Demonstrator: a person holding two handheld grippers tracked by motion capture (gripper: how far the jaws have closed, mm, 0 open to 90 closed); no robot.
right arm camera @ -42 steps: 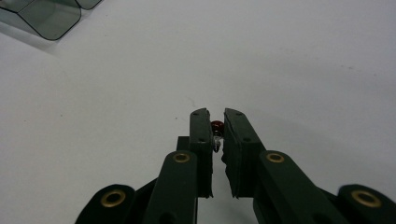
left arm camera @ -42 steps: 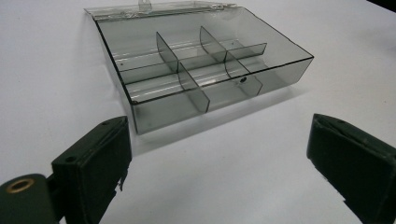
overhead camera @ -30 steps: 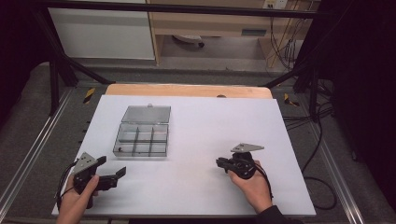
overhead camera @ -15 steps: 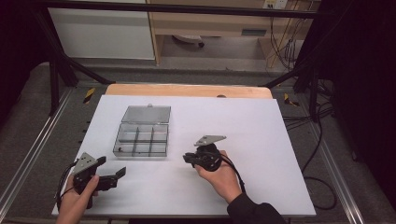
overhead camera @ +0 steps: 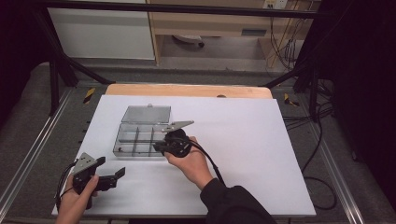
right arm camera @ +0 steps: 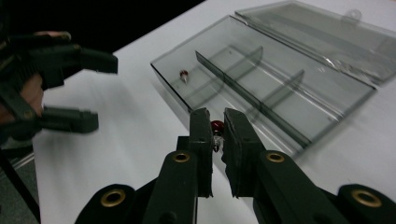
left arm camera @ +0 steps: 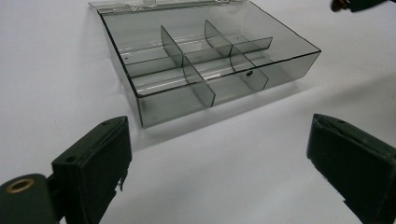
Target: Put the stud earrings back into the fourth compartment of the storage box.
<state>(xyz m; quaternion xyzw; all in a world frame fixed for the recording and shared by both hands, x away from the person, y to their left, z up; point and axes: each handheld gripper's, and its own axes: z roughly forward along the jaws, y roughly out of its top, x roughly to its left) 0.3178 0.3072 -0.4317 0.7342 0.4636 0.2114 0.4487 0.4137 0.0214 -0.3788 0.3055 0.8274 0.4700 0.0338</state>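
Red-headed pin carried to the clear divided box

The left claw [overhead camera: 113, 176] waits spread near the box's [overhead camera: 140, 138] front-left corner. The box is transparent grey with an opened lid and holds one pin [right arm camera: 183, 75] already. The right claw [right arm camera: 214, 131], at its front edge, pinches a small red-headed pin [right arm camera: 217, 126].

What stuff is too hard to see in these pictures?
- The small red thing pinched in the right tool: in the right gripper view the jaws cover most of it, so its shape is unclear.
- A second red piece in the clear box: too small to identify there.
- Box's near right corner: in the high view the right tool hides it.
- Left tool: jaw tips cut off by the left gripper view's lower edge.
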